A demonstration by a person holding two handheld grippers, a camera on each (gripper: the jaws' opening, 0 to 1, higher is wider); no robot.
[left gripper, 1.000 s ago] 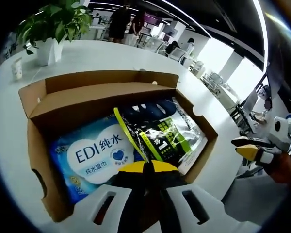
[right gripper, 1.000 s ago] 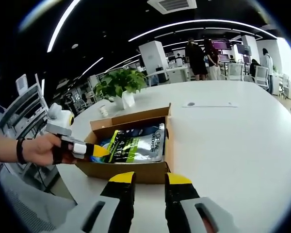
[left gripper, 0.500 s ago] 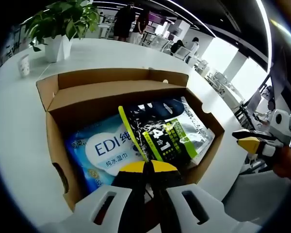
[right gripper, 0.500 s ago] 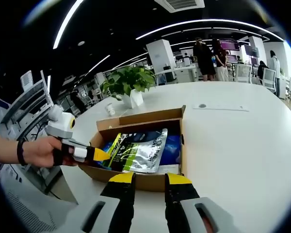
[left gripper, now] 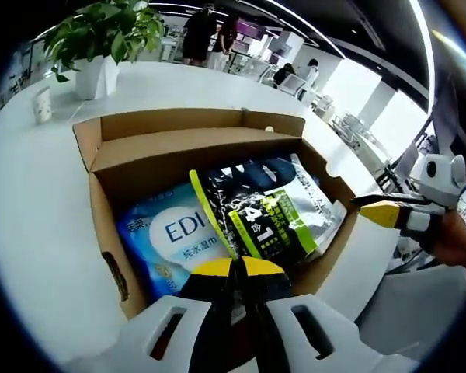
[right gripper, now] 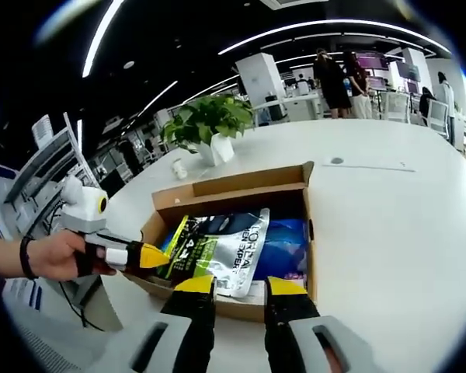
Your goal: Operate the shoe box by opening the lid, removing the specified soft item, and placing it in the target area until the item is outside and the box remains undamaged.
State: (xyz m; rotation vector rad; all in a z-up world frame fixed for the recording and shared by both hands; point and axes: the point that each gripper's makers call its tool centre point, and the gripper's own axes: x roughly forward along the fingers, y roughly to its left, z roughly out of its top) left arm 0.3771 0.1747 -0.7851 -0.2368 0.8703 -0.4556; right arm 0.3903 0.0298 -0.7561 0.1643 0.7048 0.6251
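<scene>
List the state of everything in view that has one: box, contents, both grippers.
Shoe box: open, lid folded back, upright on the table.
Silver pouch: inside the box, near end pinched and tilted up.
Blue wipes pack: lying flat in the box, partly under the pouch.
Left gripper: shut on the pouch edge.
Right gripper: open, empty, at the box's near wall.

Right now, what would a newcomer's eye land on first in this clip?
The open cardboard shoe box on the white table, with a silver-and-green pouch lying over a blue wet-wipes pack. The left gripper is shut at the pouch's near edge, while the right gripper hovers open at the box's near wall.
</scene>
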